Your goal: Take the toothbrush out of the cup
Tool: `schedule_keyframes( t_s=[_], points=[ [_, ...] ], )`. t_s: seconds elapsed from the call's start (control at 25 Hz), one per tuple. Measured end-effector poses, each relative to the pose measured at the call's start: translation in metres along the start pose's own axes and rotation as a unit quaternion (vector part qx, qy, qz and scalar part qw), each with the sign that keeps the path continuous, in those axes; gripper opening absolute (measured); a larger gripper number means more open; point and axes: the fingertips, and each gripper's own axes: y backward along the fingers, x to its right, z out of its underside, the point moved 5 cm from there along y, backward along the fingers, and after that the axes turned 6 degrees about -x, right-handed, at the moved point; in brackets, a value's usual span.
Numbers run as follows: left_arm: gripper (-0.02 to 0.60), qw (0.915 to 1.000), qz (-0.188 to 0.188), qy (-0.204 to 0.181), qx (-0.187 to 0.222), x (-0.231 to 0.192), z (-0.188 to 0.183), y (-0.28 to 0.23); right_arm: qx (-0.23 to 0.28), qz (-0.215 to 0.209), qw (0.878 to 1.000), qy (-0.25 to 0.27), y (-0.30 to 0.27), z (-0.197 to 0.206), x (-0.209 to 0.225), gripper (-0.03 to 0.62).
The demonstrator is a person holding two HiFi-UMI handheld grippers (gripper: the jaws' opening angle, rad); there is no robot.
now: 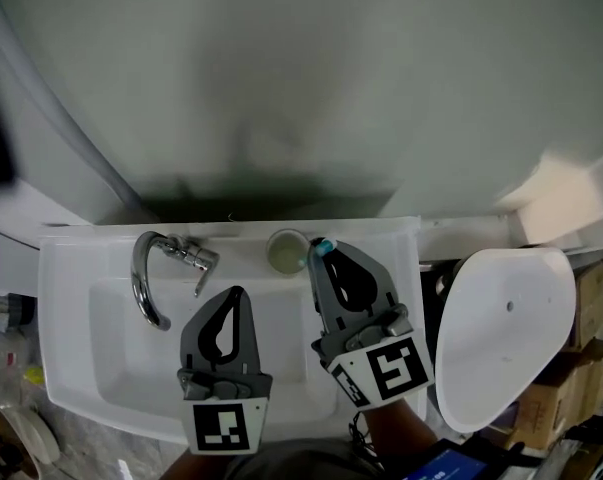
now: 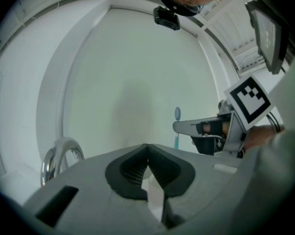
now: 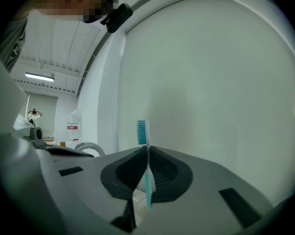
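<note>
A toothbrush with a teal handle and blue bristles stands upright, pinched between the jaws of my right gripper. Its head shows at that gripper's tip, lifted beside and to the right of the pale cup on the sink's back ledge. The brush is out of the cup. My left gripper hovers over the basin, jaws shut with nothing between them. From the left gripper view, the toothbrush and the right gripper appear at the right.
A chrome faucet curves over the white sink at the left. A white oval lid leans at the right, with cardboard boxes beyond it. A pale wall rises right behind the sink.
</note>
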Motion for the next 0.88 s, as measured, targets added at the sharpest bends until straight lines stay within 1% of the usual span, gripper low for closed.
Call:
schedule_keyframes(
  t_s=[0.08, 0.2, 0.36, 0.68, 0.88],
  points=[
    [0.014, 0.9998, -0.002, -0.002, 0.017, 0.004, -0.013, 0.010, 0.017, 0.001, 1.000, 0.007, 0.013, -0.013, -0.007, 0.025],
    [0.014, 0.9994, -0.002, -0.011, 0.031, 0.010, -0.026, 0.027, 0.040, 0.005, 0.999, 0.016, 0.035, -0.030, -0.017, 0.025],
    [0.014, 0.9978, -0.002, -0.019, 0.064, 0.020, -0.044, 0.051, 0.066, 0.010, 0.997, 0.030, 0.065, -0.048, -0.032, 0.025],
    [0.014, 0.9914, -0.003, -0.036, 0.126, 0.036, -0.081, 0.090, 0.101, 0.022, 0.993, 0.053, 0.116, -0.070, -0.053, 0.025],
    [0.014, 0.9883, -0.004, -0.042, 0.146, 0.043, -0.093, 0.103, 0.113, 0.030, 0.991, 0.063, 0.136, -0.074, -0.058, 0.025]
  ],
)
